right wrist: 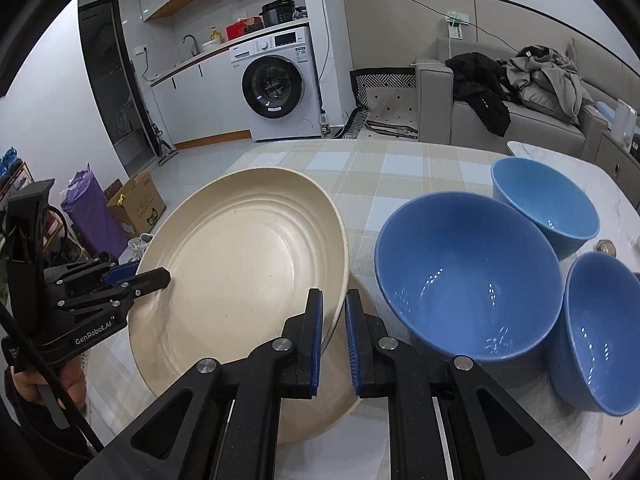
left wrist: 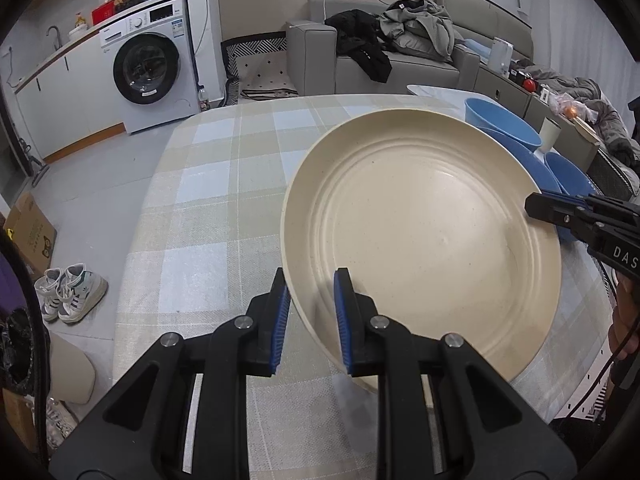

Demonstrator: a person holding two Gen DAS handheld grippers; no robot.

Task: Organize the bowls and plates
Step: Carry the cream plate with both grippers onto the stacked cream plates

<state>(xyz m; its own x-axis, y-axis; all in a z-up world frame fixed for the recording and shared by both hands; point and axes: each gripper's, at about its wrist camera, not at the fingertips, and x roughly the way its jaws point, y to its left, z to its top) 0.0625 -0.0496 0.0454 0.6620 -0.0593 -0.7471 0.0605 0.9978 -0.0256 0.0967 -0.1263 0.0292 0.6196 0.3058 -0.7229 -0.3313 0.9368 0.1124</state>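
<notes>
— Checked cloth covers the table (right wrist: pixel 400 168), and on it the biggest thing in play is the cream plate (right wrist: pixel 240 264), held tilted above the cloth by both grippers at once.

— Who has which edge?

— In the right wrist view, the right gripper (right wrist: pixel 334 334) is clamped on the plate's right rim, blue pads pressing from either side. The left gripper (left wrist: pixel 312 320) pinches the opposite rim in its own view; from the right camera it shows at the far left edge (right wrist: pixel 132 278). So the plate spans the gap between the two hands, its face turned up and toward the cameras.

— Anything beneath it?

— Below the right rim a second cream edge shows. It could be another plate lying under this one, but I cannot tell for sure.

— And the bowls?

— Three blue bowls, all to the right of the plate. The large bowl (right wrist: pixel 468 280) sits just beside the right gripper's outer finger. The two small bowls are beyond it: one behind (right wrist: pixel 548 200), one at the right edge (right wrist: pixel 600 332).

— So which way does the next move go?

— My guess is that the plate has to travel as one piece between both hands. The right hand is nearer the bowls, so any sweep rightward risks knocking the large bowl first. Clear cloth lies to the far left.
</notes>
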